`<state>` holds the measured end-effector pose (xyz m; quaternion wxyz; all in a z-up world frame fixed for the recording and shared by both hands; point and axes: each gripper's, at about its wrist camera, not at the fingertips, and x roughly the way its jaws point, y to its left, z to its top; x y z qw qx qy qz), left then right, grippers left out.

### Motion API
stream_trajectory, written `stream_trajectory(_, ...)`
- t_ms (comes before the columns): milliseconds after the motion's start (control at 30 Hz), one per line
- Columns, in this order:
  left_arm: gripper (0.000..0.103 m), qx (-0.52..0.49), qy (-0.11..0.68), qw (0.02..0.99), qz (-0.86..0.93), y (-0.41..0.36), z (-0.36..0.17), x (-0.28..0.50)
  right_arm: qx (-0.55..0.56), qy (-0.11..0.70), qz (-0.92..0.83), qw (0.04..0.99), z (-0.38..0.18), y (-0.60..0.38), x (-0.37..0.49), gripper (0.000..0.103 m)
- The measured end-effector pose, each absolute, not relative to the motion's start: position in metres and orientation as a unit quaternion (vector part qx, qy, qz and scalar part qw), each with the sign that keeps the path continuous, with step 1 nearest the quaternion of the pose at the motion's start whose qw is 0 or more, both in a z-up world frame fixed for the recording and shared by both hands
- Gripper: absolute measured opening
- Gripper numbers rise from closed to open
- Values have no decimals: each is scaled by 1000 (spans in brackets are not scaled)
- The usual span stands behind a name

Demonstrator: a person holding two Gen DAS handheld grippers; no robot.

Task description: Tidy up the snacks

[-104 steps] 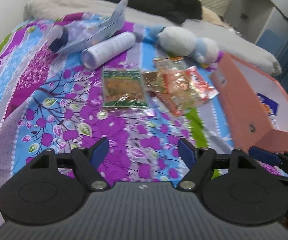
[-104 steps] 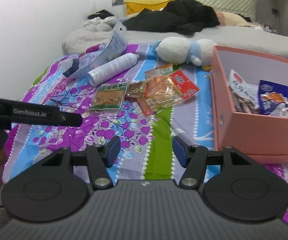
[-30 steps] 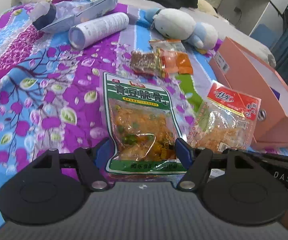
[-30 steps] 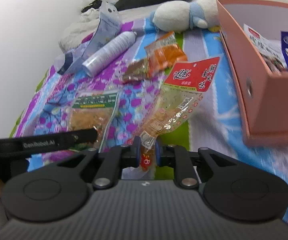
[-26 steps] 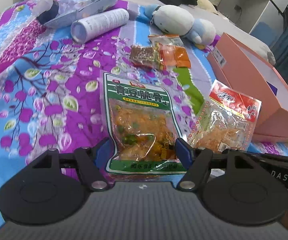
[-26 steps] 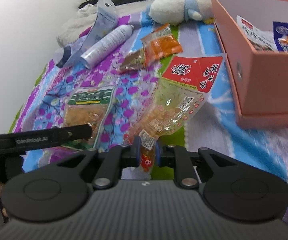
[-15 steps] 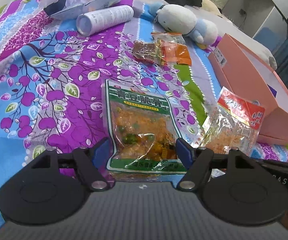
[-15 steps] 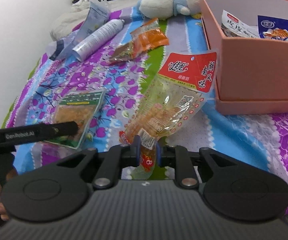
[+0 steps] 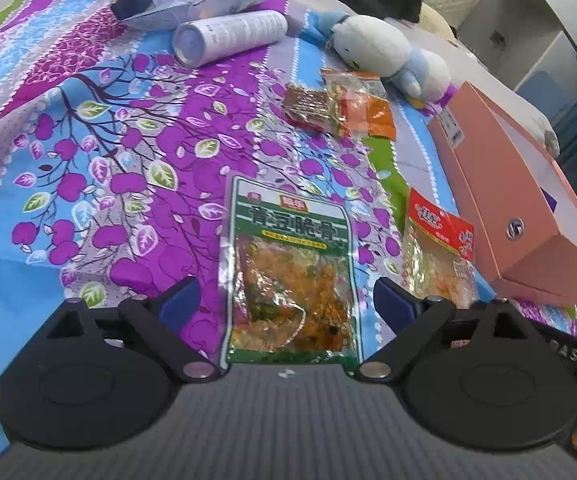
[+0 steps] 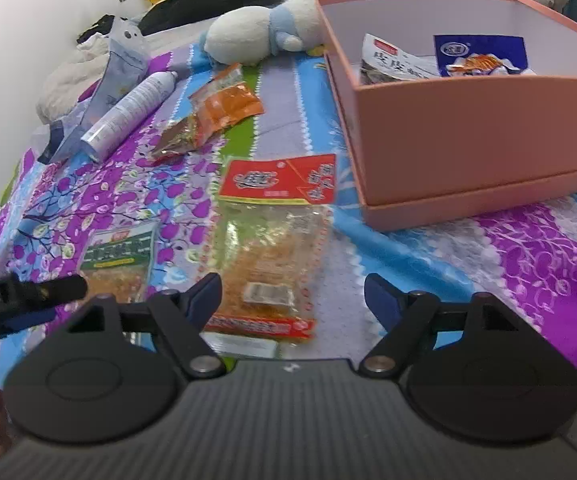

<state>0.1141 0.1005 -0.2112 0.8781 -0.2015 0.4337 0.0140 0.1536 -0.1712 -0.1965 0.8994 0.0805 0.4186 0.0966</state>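
A green snack packet [image 9: 290, 272] lies flat on the bedspread between the open fingers of my left gripper [image 9: 286, 304]; it also shows in the right wrist view [image 10: 118, 260]. A red-topped clear snack packet [image 10: 272, 240] lies flat between the open fingers of my right gripper [image 10: 292, 292], not held; it also shows in the left wrist view [image 9: 438, 252]. The pink box [image 10: 468, 136] holds two packets [image 10: 476, 56] and sits to the right. Small orange and brown packets [image 10: 212, 118] lie farther back.
A white spray can [image 9: 228, 34], a grey pouch [image 9: 192, 4] and a plush toy [image 9: 384, 52] lie at the back of the floral bedspread [image 9: 88, 140]. Dark clothes are piled behind. The bed's near edge is just below both grippers.
My right gripper has opened and let go of the red-topped packet, which now lies flat on the bed. The left gripper stays open over the green packet and has drawn back slightly.
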Motion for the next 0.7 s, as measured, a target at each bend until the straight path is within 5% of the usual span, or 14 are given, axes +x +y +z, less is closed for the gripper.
stream_trajectory(467, 96, -186, 426, 885, 37, 92, -205, 111, 18, 393, 111, 913, -214, -138, 163, 80)
stream_trajectory(700, 96, -192, 434, 880, 34, 89, -208, 112, 8, 423, 114, 899, -228, -129, 174, 91)
